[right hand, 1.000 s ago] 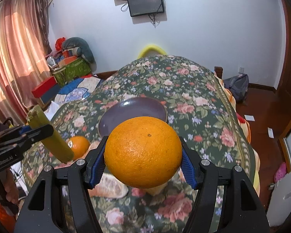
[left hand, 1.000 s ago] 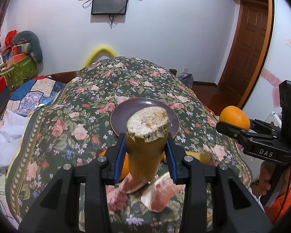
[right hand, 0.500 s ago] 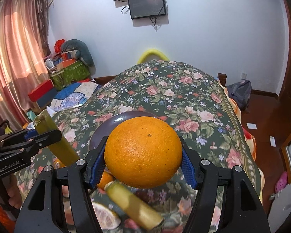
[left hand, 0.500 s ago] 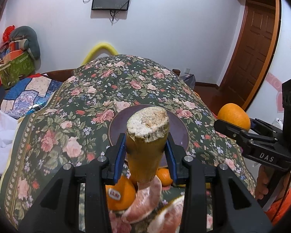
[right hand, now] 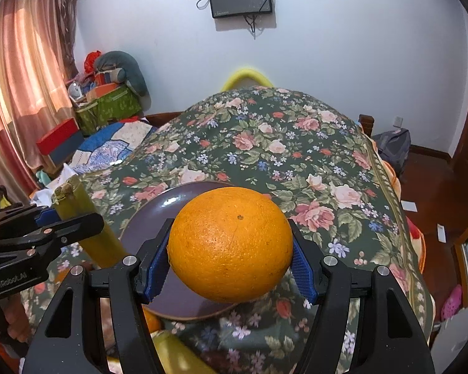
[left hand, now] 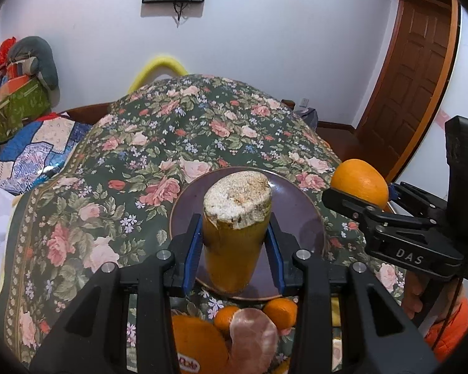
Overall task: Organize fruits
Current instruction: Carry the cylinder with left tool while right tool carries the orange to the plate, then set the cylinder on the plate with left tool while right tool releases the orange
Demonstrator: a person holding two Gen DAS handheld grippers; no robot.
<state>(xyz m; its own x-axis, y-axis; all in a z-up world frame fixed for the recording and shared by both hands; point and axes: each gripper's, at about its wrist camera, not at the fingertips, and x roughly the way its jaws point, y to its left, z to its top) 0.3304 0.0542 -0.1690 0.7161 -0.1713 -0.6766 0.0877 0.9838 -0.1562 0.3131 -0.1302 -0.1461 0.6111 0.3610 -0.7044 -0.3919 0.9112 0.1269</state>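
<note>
My left gripper is shut on a yellow-green sugarcane piece, held end-on over the near part of a dark purple plate. My right gripper is shut on a large orange, held above the same plate. The orange and right gripper show at the right in the left wrist view. The sugarcane and left gripper show at the left in the right wrist view.
The plate lies on a floral tablecloth. Near the front edge lie small oranges, a stickered orange, a peeled pomelo segment and another sugarcane piece. Bedding and boxes are on the left, a door on the right.
Both grippers have moved forward with their fruit, from over the loose fruit at the table's front to over the purple plate. Both stay shut.
</note>
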